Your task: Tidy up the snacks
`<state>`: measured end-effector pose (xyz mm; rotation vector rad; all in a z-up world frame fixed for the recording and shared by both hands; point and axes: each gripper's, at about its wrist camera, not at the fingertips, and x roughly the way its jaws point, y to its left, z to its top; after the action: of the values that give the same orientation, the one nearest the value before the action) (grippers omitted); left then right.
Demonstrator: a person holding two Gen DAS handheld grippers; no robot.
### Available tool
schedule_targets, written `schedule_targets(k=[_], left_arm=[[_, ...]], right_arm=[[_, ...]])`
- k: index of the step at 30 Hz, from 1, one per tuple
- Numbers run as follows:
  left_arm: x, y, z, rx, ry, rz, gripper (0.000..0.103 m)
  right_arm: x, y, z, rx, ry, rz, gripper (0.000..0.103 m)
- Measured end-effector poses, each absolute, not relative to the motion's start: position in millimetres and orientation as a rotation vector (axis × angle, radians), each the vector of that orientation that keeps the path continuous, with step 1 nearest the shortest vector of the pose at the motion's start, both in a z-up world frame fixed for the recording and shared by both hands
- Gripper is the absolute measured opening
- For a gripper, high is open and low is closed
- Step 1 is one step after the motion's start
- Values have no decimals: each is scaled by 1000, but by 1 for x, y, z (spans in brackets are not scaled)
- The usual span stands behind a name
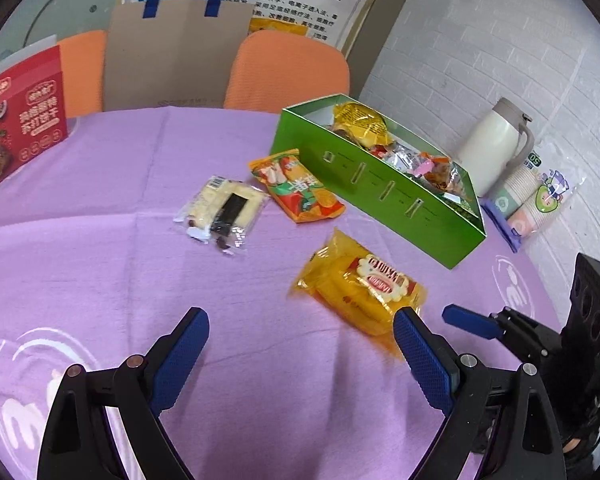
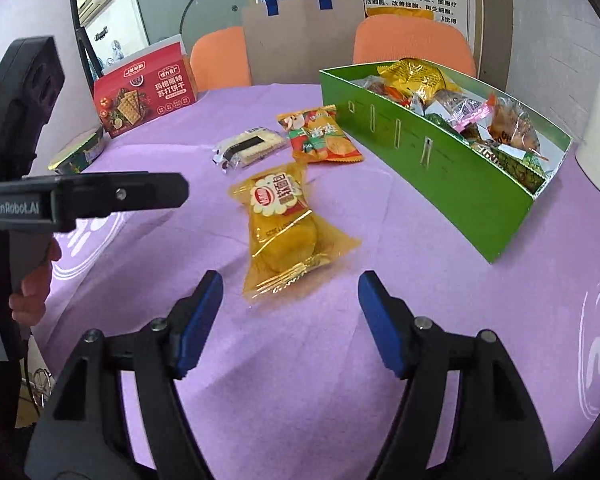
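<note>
Three snack packs lie loose on the purple tablecloth (image 1: 100,184): a yellow pack (image 1: 360,286) (image 2: 284,228), an orange chips pack (image 1: 298,186) (image 2: 320,136) and a clear cracker pack (image 1: 224,210) (image 2: 248,146). A green box (image 1: 380,188) (image 2: 440,168), filled with several wrapped snacks, stands to their right. My left gripper (image 1: 300,332) is open, hovering just short of the yellow pack, whose corner lies by the right finger. My right gripper (image 2: 290,292) is open too, with the yellow pack's near end just beyond its fingertips. Neither holds anything.
A red cracker box (image 1: 24,116) (image 2: 146,88) stands at the table's far left, a round tin (image 2: 80,154) beside it. A white jug (image 1: 496,144) and sleeved paper cups (image 1: 536,196) sit behind the green box. Orange chairs (image 1: 288,72) and a paper bag (image 1: 176,52) stand beyond the table.
</note>
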<state>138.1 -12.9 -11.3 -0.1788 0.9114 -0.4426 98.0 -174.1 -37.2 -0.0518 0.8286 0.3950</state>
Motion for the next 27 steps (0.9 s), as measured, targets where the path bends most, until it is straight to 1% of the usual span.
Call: schedule_targets(k=[6,13,15,16,17,19,22,24,26,27], left_arm=[[180,-41,-21,-156,994,-542,95],[195,-52,-38,-201,1070,-632,95],[194,-54,-42,-220,1082,-661,92],[193,-55,-44,-217,1085,-674,86],[192,-56,-45,-212,1088,-683,83],[189,-59,-45,-206,1089,-700,80],[187,-62,-44,-194,1083,-697,80],[188,-62,-44,-207,1089,-691,80],[188,-63,-45,-211,1087,-688,79],[186,-65,-45,-202,1081,-684,76]], right_arm=[[105,-181,-44,46,860,391,71],[117,-177,-50,63,873,382,71],[118,-179,-51,78,870,380,68],[119,-179,-52,81,870,377,67],[121,-180,-52,81,871,373,63],[123,-180,-54,81,877,370,56],[124,-181,-56,91,877,367,53],[124,-182,-56,99,877,365,50],[125,-183,-57,101,880,365,41],[125,-183,-58,99,882,360,39]])
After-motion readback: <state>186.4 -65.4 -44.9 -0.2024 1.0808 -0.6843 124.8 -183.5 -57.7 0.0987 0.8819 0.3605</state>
